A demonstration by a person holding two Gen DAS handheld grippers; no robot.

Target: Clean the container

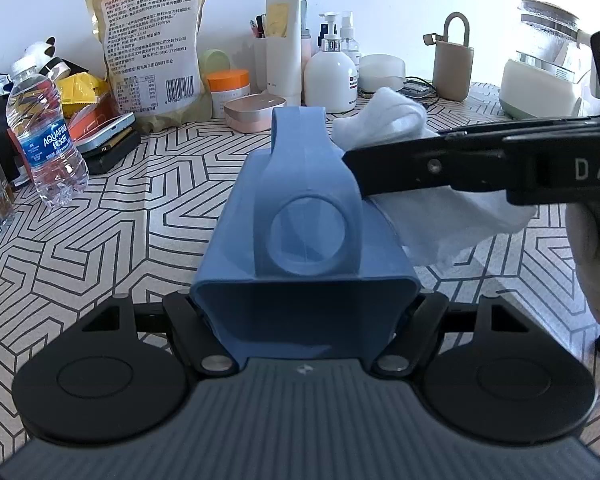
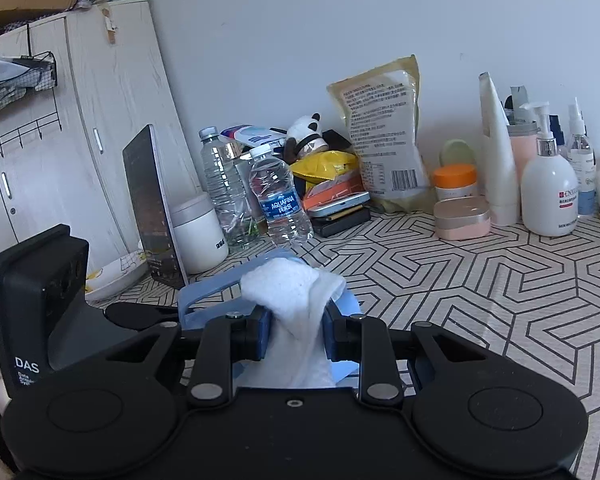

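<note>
Behind my work area I see an Aquafina bottle (image 1: 45, 136) standing next to a big snack bag (image 1: 151, 52) propped on the wall, plus an orange-lidded jar (image 1: 228, 86), a white pump bottle (image 1: 330, 74) and a kettle (image 1: 548, 60) far right.

Container (image 1: 300, 200): matte blue throughout, loop handle in the same blue. Cloth (image 2: 295, 312): white. Both grippers, left gripper (image 1: 306, 320) and right gripper (image 2: 295, 336): black, with grey lettering on the right one. Tabletop (image 1: 139, 220): cream covering printed with black geometric line pattern. Far left, water bottle (image 1: 43, 132): clear, blue label, white cap. Far jar (image 1: 228, 88): orange lid. Snack bag (image 1: 151, 52): yellowish, black print.
</note>
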